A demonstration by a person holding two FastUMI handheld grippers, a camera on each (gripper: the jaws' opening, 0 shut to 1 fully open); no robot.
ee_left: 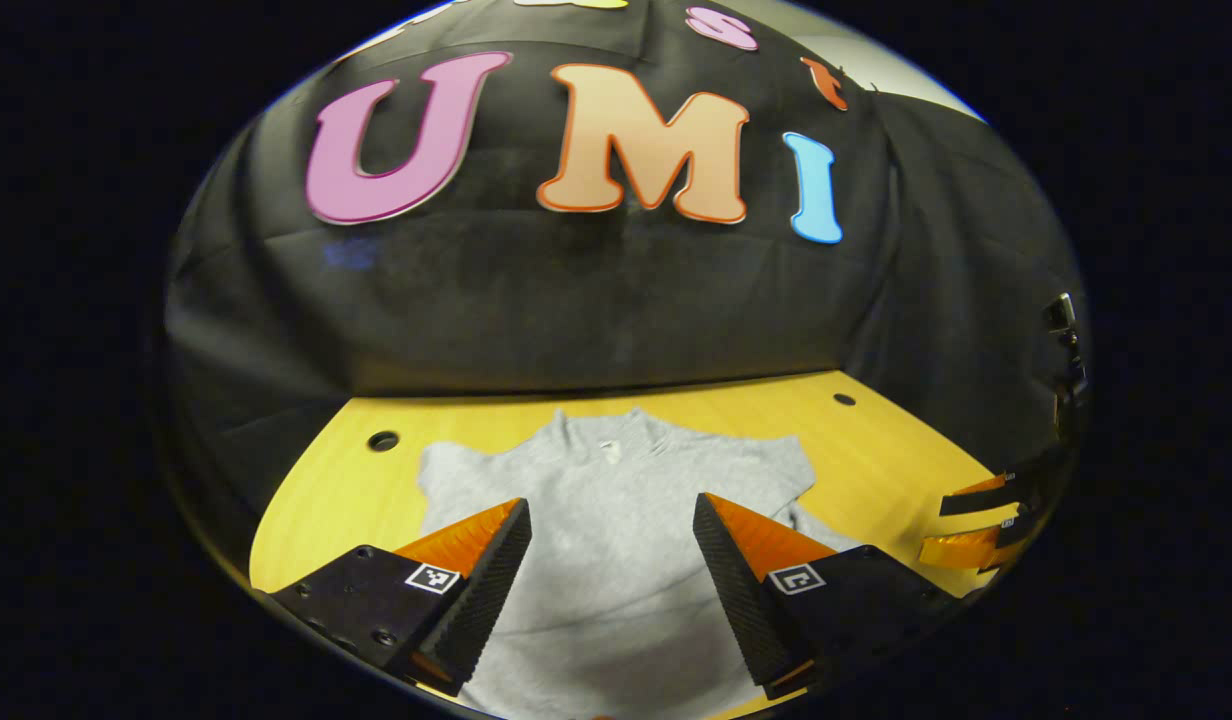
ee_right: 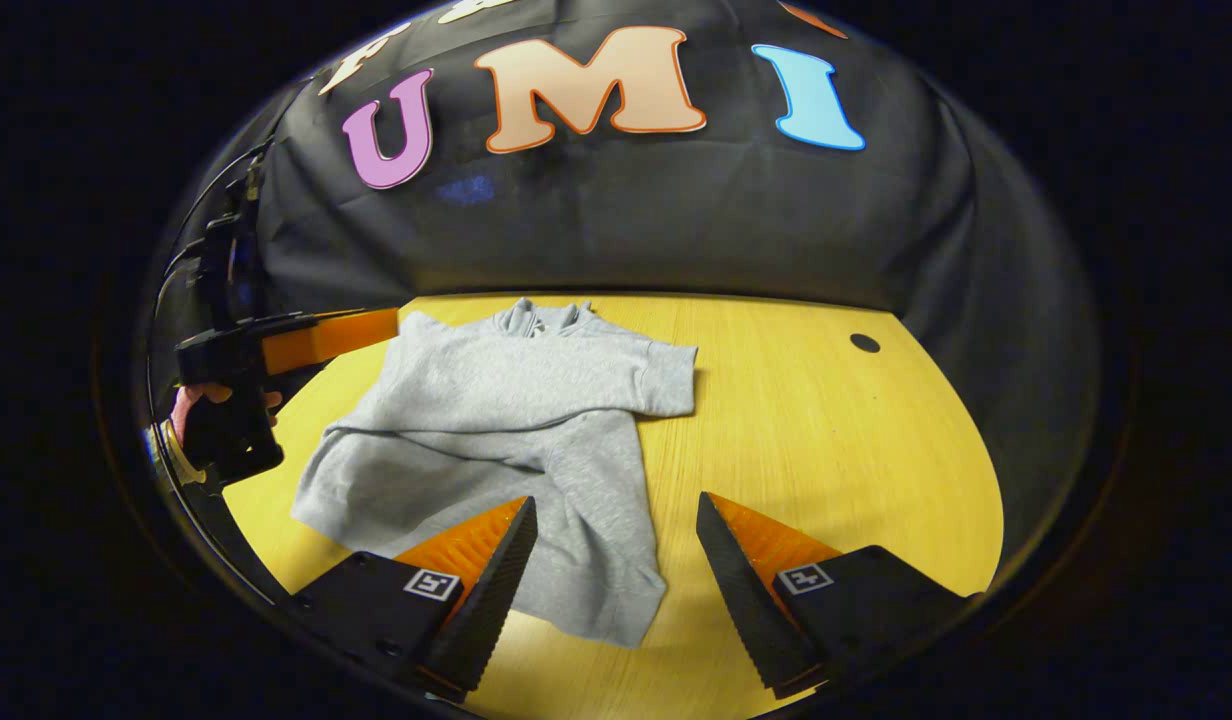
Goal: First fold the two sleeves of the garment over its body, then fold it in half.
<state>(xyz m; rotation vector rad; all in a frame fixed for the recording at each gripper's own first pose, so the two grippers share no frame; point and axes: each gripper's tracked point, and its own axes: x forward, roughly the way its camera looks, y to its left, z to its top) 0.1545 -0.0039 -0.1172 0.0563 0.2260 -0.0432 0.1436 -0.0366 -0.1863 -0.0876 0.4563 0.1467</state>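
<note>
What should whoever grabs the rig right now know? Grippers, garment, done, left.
Left gripper: open, holding nothing, poised over the body of the grey short-sleeved knit garment.
Right gripper: open, holding nothing, above the garment's lower right corner and the yellow wooden table.
Garment: lies on the table, collar toward the back wall. It is rumpled, with a diagonal crease across the body.
Done: hard to say. In the right gripper view one sleeve still sticks out sideways; the other sleeve's state is unclear.
Left: fold that sleeve over the body, check the other, then fold the garment in half.
</note>
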